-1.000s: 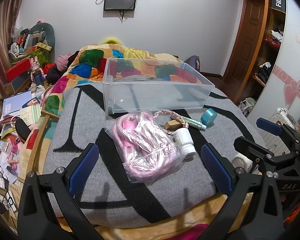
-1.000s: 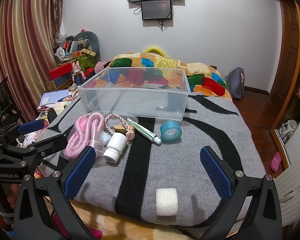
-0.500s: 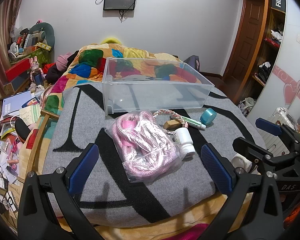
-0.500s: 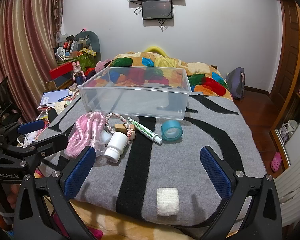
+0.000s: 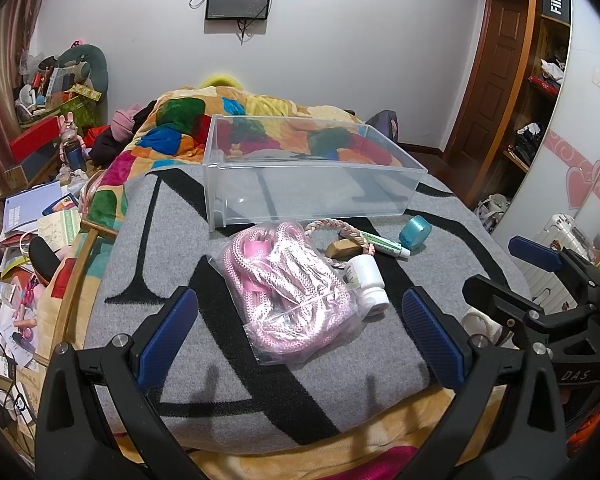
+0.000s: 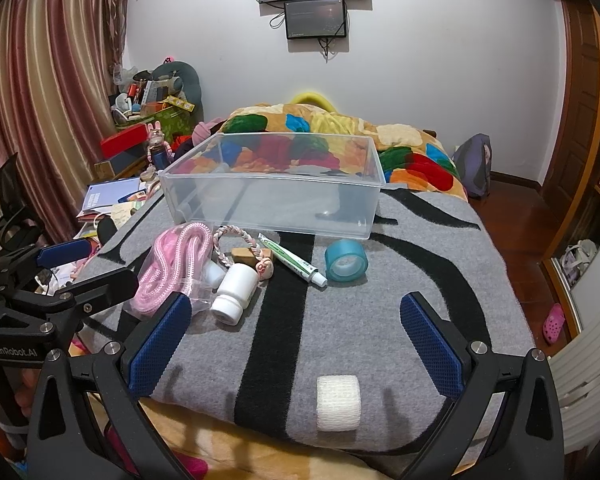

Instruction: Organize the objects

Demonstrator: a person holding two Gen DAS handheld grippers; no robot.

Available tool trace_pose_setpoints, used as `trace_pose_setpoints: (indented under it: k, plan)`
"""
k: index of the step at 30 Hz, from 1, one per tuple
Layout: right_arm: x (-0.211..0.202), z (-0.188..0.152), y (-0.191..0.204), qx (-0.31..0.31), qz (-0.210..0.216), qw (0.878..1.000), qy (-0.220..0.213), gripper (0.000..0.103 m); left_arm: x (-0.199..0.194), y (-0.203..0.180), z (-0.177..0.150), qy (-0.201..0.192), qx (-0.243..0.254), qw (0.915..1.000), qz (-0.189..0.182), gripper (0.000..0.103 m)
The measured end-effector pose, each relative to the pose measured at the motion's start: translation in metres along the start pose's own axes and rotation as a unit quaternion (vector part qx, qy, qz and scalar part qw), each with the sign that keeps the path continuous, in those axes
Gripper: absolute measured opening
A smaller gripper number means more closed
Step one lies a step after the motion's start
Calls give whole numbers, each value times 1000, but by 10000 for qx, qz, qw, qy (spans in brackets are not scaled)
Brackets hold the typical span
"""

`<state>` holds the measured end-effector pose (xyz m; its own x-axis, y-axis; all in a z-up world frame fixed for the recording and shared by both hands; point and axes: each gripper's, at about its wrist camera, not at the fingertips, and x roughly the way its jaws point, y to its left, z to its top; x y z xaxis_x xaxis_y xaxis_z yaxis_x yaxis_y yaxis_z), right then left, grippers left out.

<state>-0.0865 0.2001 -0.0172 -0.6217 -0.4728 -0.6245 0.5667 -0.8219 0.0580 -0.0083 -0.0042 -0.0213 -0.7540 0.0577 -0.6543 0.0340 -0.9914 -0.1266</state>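
A clear plastic bin [image 5: 312,196] [image 6: 272,200] stands empty on the grey and black blanket [image 5: 164,248]. In front of it lie a bagged pink rope [image 5: 288,292] [image 6: 172,264], a white bottle [image 5: 366,280] [image 6: 236,288], a braided cord [image 5: 332,228], a wooden block [image 5: 342,248], a tube [image 5: 384,242] [image 6: 292,258] and a teal tape roll [image 5: 414,232] [image 6: 346,260]. A white gauze roll [image 6: 338,402] lies near the front edge. My left gripper [image 5: 300,340] is open, just short of the rope bag. My right gripper [image 6: 294,346] is open above the gauze roll.
A colourful quilt [image 6: 340,140] lies behind the bin. Clutter of papers and boxes [image 5: 32,208] fills the floor to the left of the bed. A wooden door [image 5: 492,80] and shelves are on the right.
Both grippers have drifted very slightly; the objects on the blanket have not moved. Both stay open.
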Motion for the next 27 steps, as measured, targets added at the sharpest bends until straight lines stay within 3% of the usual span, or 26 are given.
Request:
trace_pose_setpoints:
  k: [19,27]
  plan:
    - [0,-1,1,20,23,10000,16,103,1,0,-1,23,-3,10000,-17,103]
    - [-1,-6,-4,120,42,9998,177,103,4,6,-8,290,-115,9993,-202,103]
